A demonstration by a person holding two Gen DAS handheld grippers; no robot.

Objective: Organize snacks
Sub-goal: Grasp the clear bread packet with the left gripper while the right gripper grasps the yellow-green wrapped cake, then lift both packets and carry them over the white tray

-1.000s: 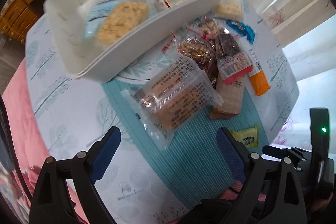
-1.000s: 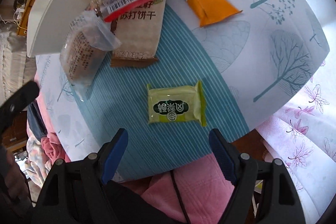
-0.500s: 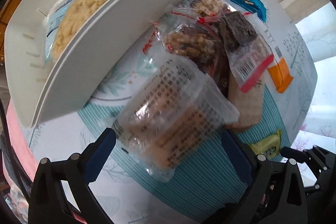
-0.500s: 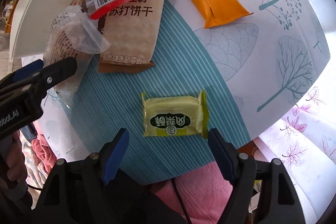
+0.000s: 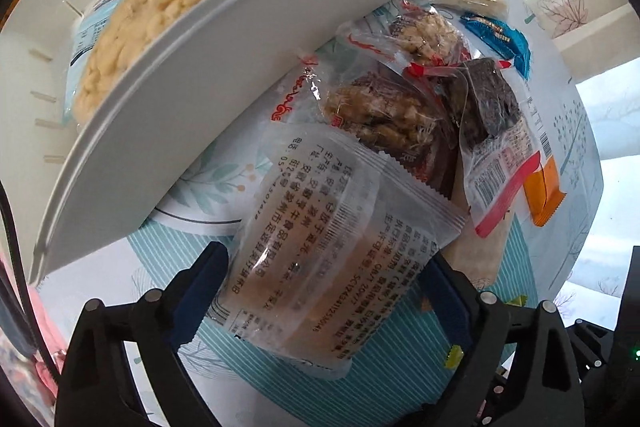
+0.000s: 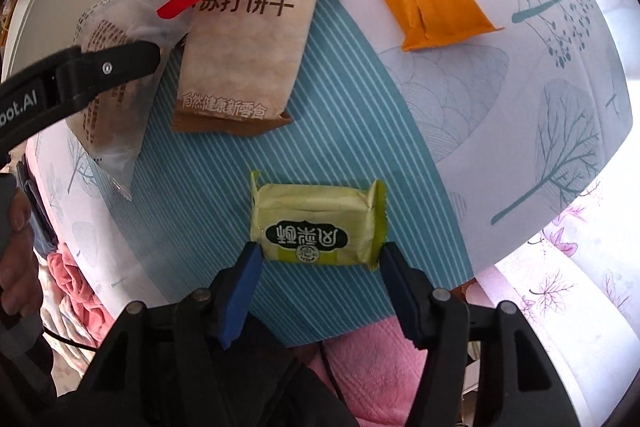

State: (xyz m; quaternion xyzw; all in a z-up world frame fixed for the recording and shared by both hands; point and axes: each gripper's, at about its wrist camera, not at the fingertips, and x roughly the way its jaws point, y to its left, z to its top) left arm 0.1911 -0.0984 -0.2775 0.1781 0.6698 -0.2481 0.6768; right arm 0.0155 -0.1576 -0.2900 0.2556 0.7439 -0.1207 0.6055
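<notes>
The left gripper [image 5: 324, 291] straddled a clear printed snack packet [image 5: 340, 259] beside the white tray [image 5: 224, 79], jaws closing but not visibly pinching. The right gripper [image 6: 320, 267] bracketed a yellow-green packet [image 6: 316, 223] on the striped mat [image 6: 360, 131], jaws narrowing, pads just beside its ends.

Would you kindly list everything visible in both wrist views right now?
white tray: one, upper left, holding a pale puffed snack.
clear printed packet: one, between the left jaws.
green-yellow packet: one, on the teal striped mat, between the right jaws.
beige cracker packet: one, on the mat.
orange-ended packet: one, on the tree-print cloth.
left gripper: closing, packet between.
right gripper: closing, not yet pressing.
</notes>
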